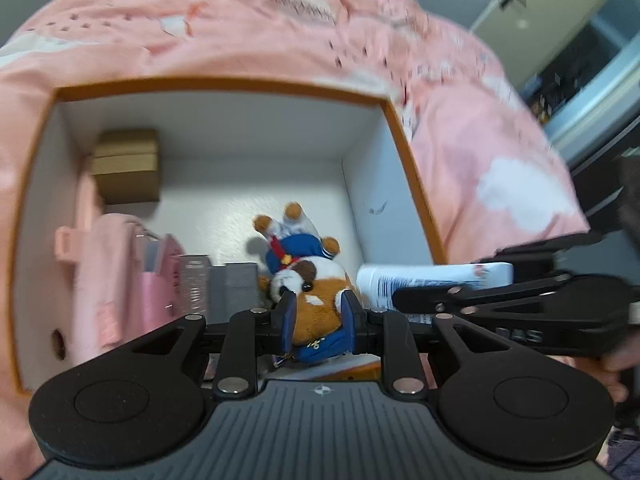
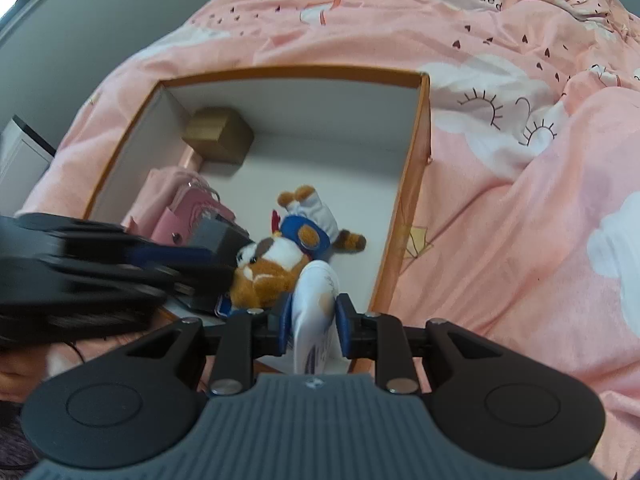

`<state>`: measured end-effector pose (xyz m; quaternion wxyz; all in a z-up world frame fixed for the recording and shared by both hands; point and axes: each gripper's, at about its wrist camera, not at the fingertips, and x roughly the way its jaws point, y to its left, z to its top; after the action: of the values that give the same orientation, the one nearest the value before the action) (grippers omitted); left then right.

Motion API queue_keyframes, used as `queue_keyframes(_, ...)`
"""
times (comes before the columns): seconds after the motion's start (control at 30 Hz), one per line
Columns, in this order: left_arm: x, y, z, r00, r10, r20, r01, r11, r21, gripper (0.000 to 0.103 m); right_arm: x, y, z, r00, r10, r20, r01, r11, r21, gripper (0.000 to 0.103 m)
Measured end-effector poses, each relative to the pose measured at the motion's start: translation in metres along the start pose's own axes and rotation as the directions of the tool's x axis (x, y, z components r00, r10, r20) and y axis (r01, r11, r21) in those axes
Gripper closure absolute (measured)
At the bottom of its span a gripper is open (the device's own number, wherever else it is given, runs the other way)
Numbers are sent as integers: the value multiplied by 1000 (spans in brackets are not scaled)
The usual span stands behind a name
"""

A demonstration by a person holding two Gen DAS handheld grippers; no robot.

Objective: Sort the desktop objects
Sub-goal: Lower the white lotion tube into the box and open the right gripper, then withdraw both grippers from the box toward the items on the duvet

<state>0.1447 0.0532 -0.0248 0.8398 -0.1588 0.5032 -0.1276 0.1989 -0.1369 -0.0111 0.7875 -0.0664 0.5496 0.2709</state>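
Observation:
A brown and white plush dog (image 1: 308, 276) in a blue outfit lies inside the orange-rimmed white box (image 1: 224, 84), feet toward the far wall. My left gripper (image 1: 318, 304) is shut on its head, the blue pads pressing into the fur. In the right wrist view the plush dog (image 2: 272, 264) shows beside the blurred left gripper (image 2: 120, 272). My right gripper (image 2: 316, 312) is shut on a white tube (image 2: 316, 300) and holds it over the near right corner of the box (image 2: 296, 70). From the left, the white tube (image 1: 432, 280) pokes out of the right gripper (image 1: 400, 296).
A gold cube box (image 1: 126, 168) stands in the far left corner. Pink pouches (image 1: 116, 272) and grey cartons (image 1: 224, 288) line the left side. The box sits on a pink patterned bedspread (image 2: 520, 200). Bare white floor (image 2: 320, 168) shows in the far right part.

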Motion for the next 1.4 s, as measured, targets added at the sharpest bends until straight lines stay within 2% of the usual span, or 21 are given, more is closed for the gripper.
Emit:
queue_keyframes(0.23, -36, 15, -16, 995, 46, 88, -41, 998, -54, 76, 1, 4, 0, 999, -14, -30, 13, 999, -30, 78)
queue_keyframes(0.37, -37, 22, -19, 995, 35, 94, -27, 996, -89, 76, 0, 4, -3, 999, -18, -46, 16, 1000, -26, 77)
queue_keyframes(0.6, -35, 25, -28, 995, 25, 94, -15, 995, -97, 76, -3, 2, -7, 999, -18, -50, 18, 1000, -6, 81)
queue_keyframes(0.7, -35, 25, -32, 995, 30, 95, -21, 995, -93, 76, -3, 3, -7, 999, -21, -49, 20, 1000, -13, 95)
queue_keyframes(0.77, -35, 24, -34, 994, 46, 102, -37, 996, -86, 76, -4, 4, -7, 999, -27, -45, 25, 999, -26, 99)
queue_keyframes(0.93, -42, 27, -35, 988, 81, 129, -70, 994, -85, 76, -15, 3, -2, 999, -50, 17, 51, 998, -27, 102)
queue_keyframes(1.1, -54, 32, -31, 977, 134, 169, -121, 989, -85, 76, -34, 9, 17, 990, -72, 122, 78, 996, -47, 102)
queue_keyframes(1.27, -66, 44, -26, 964, 179, 198, -160, 981, -111, 76, -44, 30, 38, 977, -46, 209, 76, 987, -138, 102)
queue_keyframes(1.4, -74, 54, -24, 954, 213, 210, -186, 972, -141, 76, -42, 51, 54, 966, -19, 258, 87, 962, -257, 102)
